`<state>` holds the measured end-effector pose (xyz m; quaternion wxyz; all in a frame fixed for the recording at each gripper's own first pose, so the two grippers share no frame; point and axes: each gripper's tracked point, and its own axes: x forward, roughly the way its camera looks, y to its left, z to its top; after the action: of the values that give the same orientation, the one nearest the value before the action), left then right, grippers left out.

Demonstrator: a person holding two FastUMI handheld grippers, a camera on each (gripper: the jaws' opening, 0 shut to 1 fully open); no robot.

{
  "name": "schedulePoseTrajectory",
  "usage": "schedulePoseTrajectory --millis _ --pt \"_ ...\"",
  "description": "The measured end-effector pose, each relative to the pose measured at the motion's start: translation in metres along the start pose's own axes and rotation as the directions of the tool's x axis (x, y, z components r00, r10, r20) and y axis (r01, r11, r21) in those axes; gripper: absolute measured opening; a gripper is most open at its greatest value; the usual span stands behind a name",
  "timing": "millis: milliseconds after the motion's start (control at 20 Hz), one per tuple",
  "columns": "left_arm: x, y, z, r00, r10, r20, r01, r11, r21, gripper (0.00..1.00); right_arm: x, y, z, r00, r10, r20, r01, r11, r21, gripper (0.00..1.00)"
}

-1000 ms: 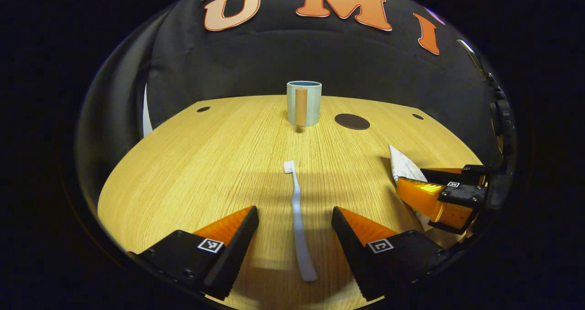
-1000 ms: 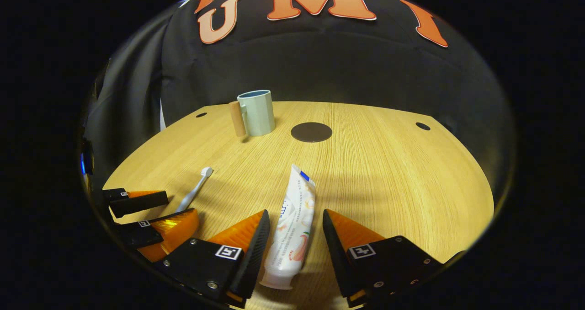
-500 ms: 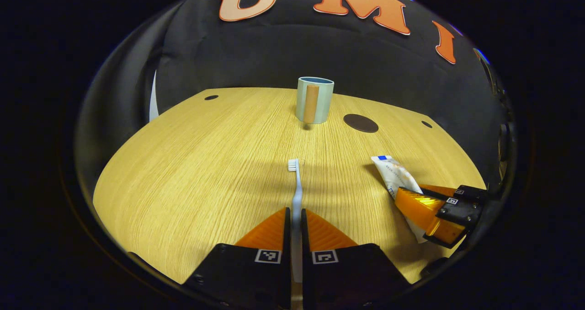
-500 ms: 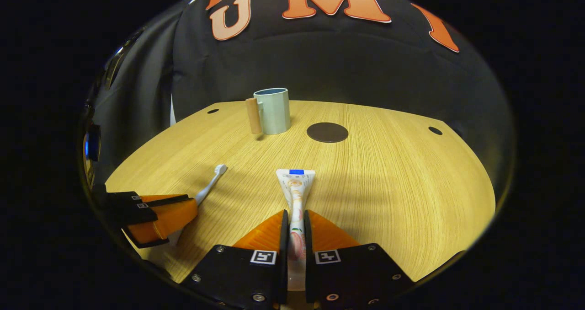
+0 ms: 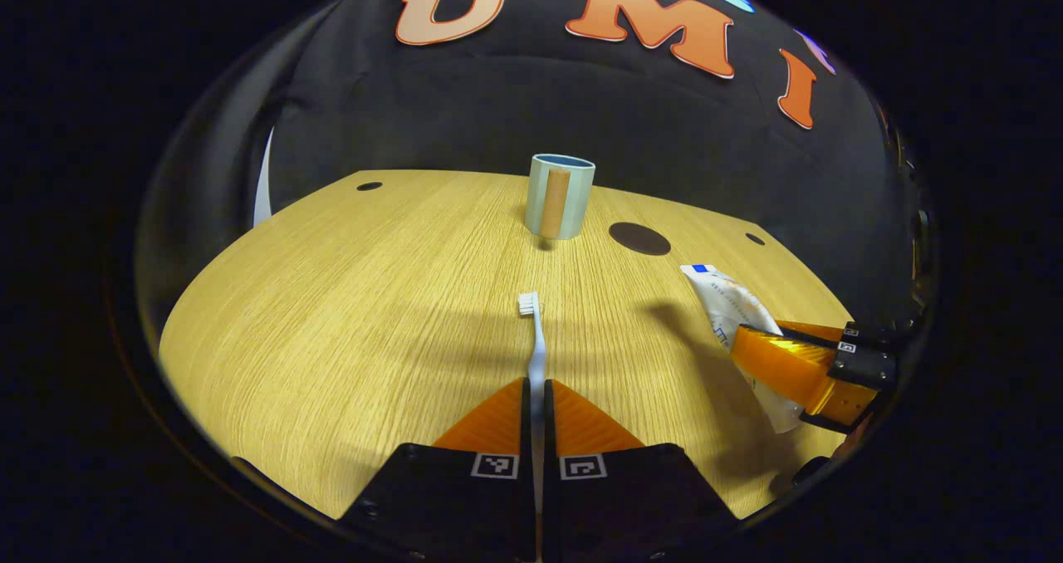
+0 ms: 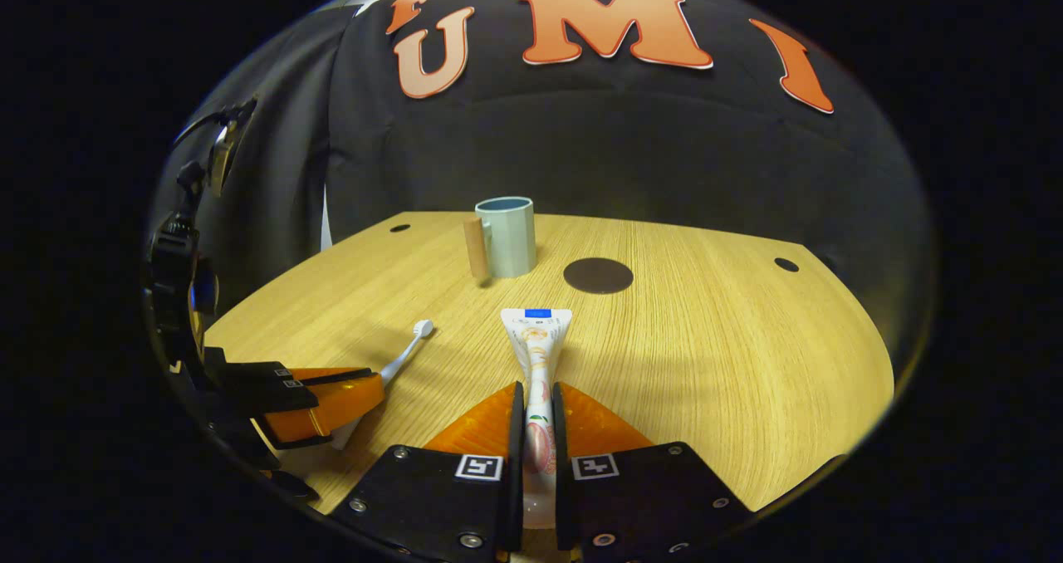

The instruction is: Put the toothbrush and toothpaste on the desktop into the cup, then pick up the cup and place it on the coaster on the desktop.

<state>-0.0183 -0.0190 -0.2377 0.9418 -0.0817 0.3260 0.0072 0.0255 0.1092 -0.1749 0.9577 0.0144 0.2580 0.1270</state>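
My left claw (image 5: pixel 536 384) clenched on the toothbrush (image 5: pixel 534 339), my right claw (image 6: pixel 537 389) clenched on the toothpaste (image 6: pixel 537 347), both near edge of the desktop (image 6: pixel 706 355), cup (image 6: pixel 507 235) upright at far side, coaster (image 6: pixel 598 275) just right of it

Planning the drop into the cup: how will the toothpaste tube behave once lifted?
The toothpaste tube pinches flat between the right tongs, so probably soft; its free end may sag. It looks light. It is wider than the toothbrush, so entering the cup may need careful aim.
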Motion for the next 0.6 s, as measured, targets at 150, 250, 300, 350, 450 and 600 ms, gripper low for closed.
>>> schedulePoseTrajectory --millis 150,250,300,350,450,600 --pt "-0.007 -0.007 0.020 0.997 -0.033 0.069 0.032 0.999 0.008 0.04 -0.008 -0.008 0.011 0.999 -0.015 0.042 0.014 1.000 0.010 0.16" --pt "-0.010 -0.009 0.032 0.992 -0.046 0.119 0.044 0.999 0.015 0.04 -0.014 -0.013 0.018 0.997 -0.028 0.070 0.027 1.000 0.006 0.16" --pt "-0.012 -0.009 0.039 0.989 -0.046 0.142 0.044 0.999 0.018 0.04 -0.017 -0.015 0.022 0.996 -0.030 0.086 0.029 1.000 0.007 0.16" --pt "-0.013 -0.009 0.043 0.986 -0.049 0.159 0.045 0.999 0.024 0.04 -0.020 -0.015 0.027 0.994 -0.030 0.101 0.029 0.999 0.013 0.16" --pt "-0.014 -0.010 0.056 0.979 -0.053 0.195 0.048 0.998 0.031 0.04 -0.024 -0.018 0.035 0.991 -0.031 0.130 0.028 0.999 0.021 0.16" --pt "-0.019 -0.012 0.076 0.965 -0.057 0.257 0.050 0.998 0.034 0.04 -0.030 -0.019 0.045 0.986 -0.031 0.166 0.028 0.999 0.024 0.16"
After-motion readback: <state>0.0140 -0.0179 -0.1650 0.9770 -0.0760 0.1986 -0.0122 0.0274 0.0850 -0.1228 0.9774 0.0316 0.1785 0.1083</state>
